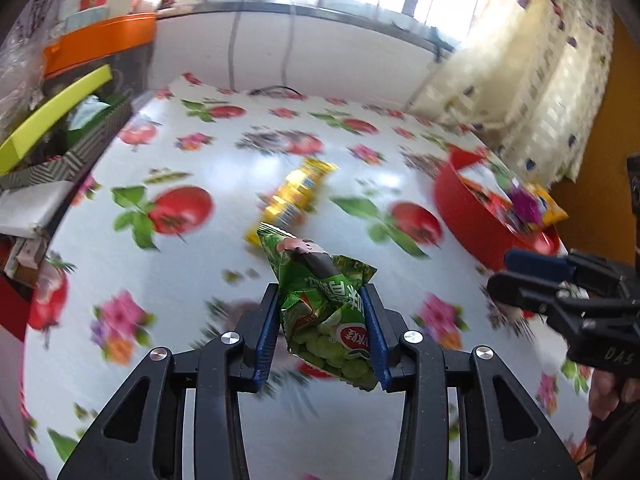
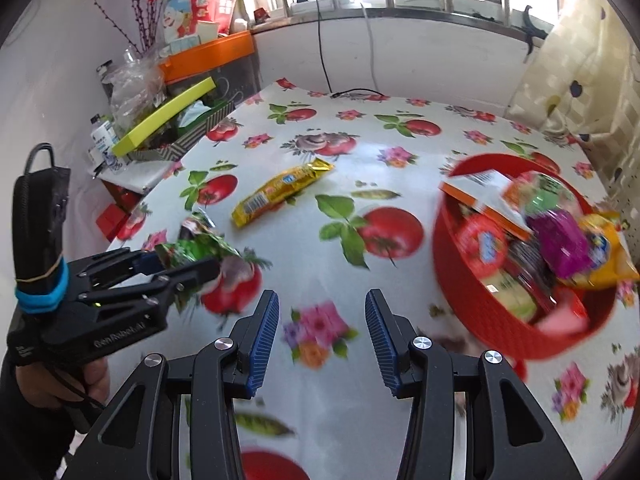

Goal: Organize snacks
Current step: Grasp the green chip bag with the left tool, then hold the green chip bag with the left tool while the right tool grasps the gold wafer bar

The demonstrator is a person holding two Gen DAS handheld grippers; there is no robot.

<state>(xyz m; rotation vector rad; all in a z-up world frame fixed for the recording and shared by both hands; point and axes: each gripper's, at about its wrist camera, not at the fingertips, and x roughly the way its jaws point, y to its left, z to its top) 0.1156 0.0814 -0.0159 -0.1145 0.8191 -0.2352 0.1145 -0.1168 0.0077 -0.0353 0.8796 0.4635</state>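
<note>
Left gripper [image 1: 324,300]: sitting nearest the lens in the left wrist view, its blue pads pinching a green bag; in the right wrist view it is showing at the left edge [image 2: 188,260], a hand [image 2: 60,384] gripping its handle.
Green bag [image 1: 328,312]: hanging clamped between the left jaws, lifted clear of the table, its crumpled top poking up past the fingertips and round green pieces showing through its lower window.
Right gripper [image 2: 322,300]: hovering over the table with its jaws spread and nothing lying between them; in the left wrist view it is entering from the right edge [image 1: 516,280].
Yellow pack [image 2: 280,192]: lying flat on the table beyond both grippers, slanting up to the right, well apart from the basket; in the left wrist view it is sitting just behind the green bag [image 1: 292,196].
Basket [image 2: 472,312]: standing on the right side of the table, red and round, holding a heap of snacks, a purple pack [image 2: 560,240] and an orange-yellow bag [image 2: 608,256] riding on top.
Table [image 2: 304,276]: wearing a glossy white cloth printed with red fruit and pink flowers.
Clutter [image 2: 168,120]: crowding the far left edge, a yellow-green box leaning among it under an orange shelf.
Blur: smearing the basket and the near cloth in both views.
</note>
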